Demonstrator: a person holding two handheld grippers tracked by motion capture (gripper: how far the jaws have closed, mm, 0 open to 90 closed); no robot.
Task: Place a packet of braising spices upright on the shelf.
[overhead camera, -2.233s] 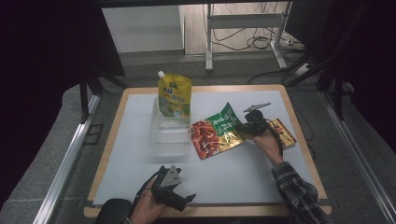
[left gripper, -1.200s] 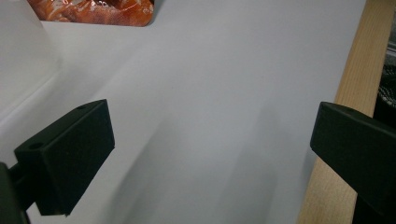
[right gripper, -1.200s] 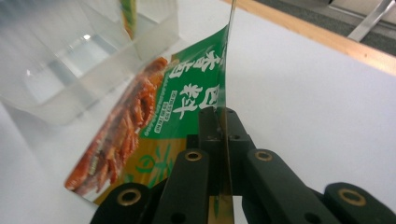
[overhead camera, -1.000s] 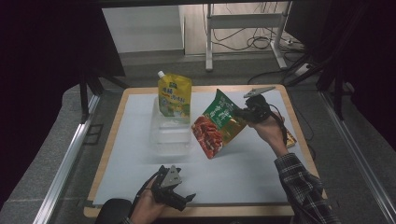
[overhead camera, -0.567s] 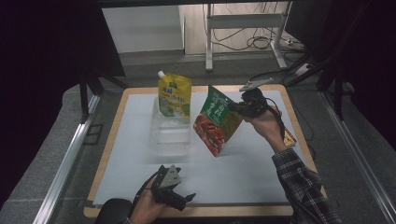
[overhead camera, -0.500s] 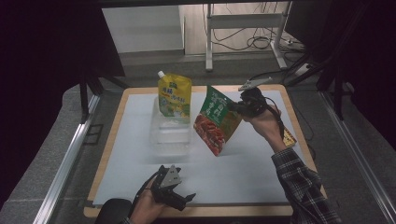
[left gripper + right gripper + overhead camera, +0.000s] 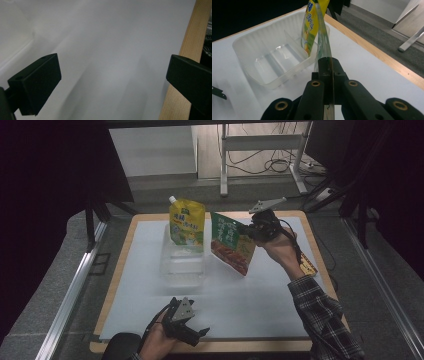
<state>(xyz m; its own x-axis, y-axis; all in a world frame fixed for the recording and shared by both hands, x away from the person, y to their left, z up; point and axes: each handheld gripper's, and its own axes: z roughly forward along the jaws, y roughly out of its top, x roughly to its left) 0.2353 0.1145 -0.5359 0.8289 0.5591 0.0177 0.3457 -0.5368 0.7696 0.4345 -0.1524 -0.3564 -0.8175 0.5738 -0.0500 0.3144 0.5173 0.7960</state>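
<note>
Right tool (image 7: 248, 229) pinching green-and-red flat foil pouch (image 7: 231, 243), lifted beside clear plastic tray (image 7: 183, 262); left tool (image 7: 196, 334) spread over white tabletop (image 7: 250, 295).

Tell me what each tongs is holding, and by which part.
The right tongs grip the green-and-red snack pouch by its upper edge, lifted off the table. The left tongs hold nothing, jaws apart.

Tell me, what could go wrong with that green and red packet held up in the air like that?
The right gripper pinches the green and red packet only by one thin edge, so it might slip or swing loose. It hangs close beside the yellow pouch standing in the clear tray; a careless move could knock that pouch over. The tray looks light and might slide if bumped.
</note>
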